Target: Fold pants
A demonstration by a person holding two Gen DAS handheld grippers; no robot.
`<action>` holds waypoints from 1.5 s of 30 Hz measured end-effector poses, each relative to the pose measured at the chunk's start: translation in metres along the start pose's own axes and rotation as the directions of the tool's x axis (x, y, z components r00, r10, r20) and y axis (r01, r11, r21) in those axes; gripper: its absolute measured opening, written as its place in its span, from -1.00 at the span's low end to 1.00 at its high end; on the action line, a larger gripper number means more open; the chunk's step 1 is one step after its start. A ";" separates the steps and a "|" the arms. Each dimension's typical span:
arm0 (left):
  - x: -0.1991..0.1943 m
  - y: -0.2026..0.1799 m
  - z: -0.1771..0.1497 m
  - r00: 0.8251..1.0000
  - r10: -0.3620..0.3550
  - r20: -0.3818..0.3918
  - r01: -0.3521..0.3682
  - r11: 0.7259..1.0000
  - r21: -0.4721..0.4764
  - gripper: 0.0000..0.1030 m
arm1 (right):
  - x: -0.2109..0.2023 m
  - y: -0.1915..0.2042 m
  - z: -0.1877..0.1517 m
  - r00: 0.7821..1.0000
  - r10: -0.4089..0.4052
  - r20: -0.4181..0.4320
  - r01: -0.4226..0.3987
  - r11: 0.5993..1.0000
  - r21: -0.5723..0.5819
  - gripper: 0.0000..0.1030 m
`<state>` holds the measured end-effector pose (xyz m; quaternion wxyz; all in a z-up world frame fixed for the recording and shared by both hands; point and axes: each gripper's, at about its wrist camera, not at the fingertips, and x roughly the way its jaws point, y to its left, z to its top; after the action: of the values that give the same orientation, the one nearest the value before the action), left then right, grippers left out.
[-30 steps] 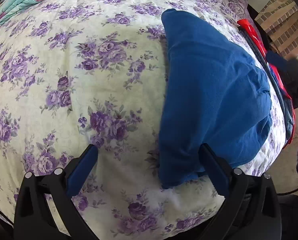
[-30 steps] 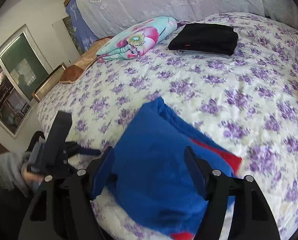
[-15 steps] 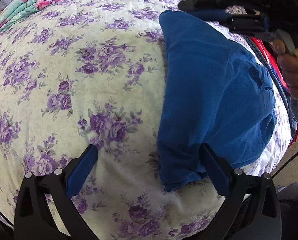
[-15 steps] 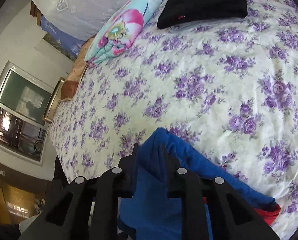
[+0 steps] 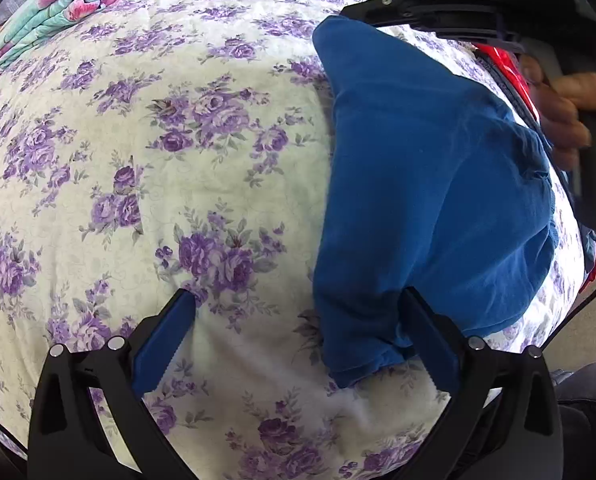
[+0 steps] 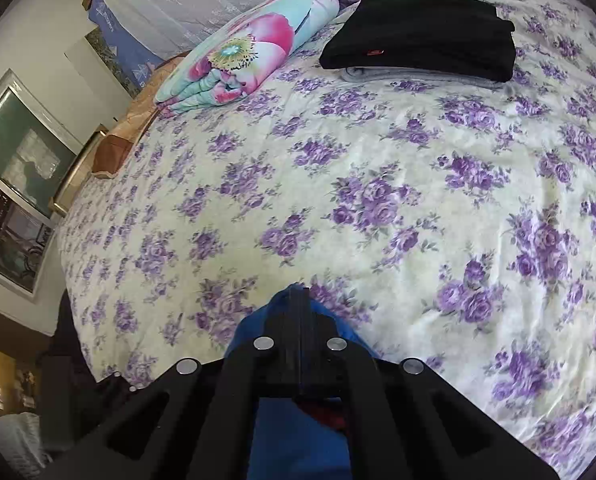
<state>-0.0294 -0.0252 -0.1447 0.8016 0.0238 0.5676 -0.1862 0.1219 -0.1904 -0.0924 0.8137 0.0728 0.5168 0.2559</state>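
Observation:
The blue pants (image 5: 426, 184) lie folded on the floral bedspread (image 5: 138, 160) near its right edge. My left gripper (image 5: 298, 332) is open; its right finger rests at the pants' near corner, its left finger over bare bedspread. My right gripper (image 6: 298, 304) is shut on the far corner of the blue pants (image 6: 294, 440); it shows at the top right of the left wrist view (image 5: 478, 4), held by a hand (image 5: 562, 116). A red garment (image 5: 510, 68) lies under the pants.
A stack of folded black clothes (image 6: 422, 36) and a rolled floral quilt (image 6: 242, 48) lie at the far side of the bed. A window (image 6: 14, 184) and a wall are on the left. The bed's right edge drops to the floor (image 5: 594, 320).
My right gripper came down onto the far corner of the blue pants and closed on it. My left gripper stayed open at the near corner.

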 end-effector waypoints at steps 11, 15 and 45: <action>0.000 -0.002 0.001 1.000 -0.003 -0.001 0.003 1.000 0.017 0.92 | -0.029 0.049 -0.057 0.999 0.043 -0.015 -0.044 0.997 -0.063 -1.00; 0.002 0.002 0.005 1.000 -0.010 -0.001 0.010 1.000 0.001 0.92 | 0.009 0.023 -0.054 1.000 -0.018 -0.017 0.019 1.000 0.019 -1.00; 0.005 0.006 0.040 0.999 -0.052 0.013 0.053 0.992 -0.116 0.92 | -0.129 -0.066 -0.194 0.974 0.004 0.226 -0.086 0.932 0.353 0.19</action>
<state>0.0099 -0.0309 -0.1358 0.7992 -0.0388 0.5740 -0.1738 -0.0696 -0.3388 -0.1023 0.8330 0.2608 0.4591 0.1654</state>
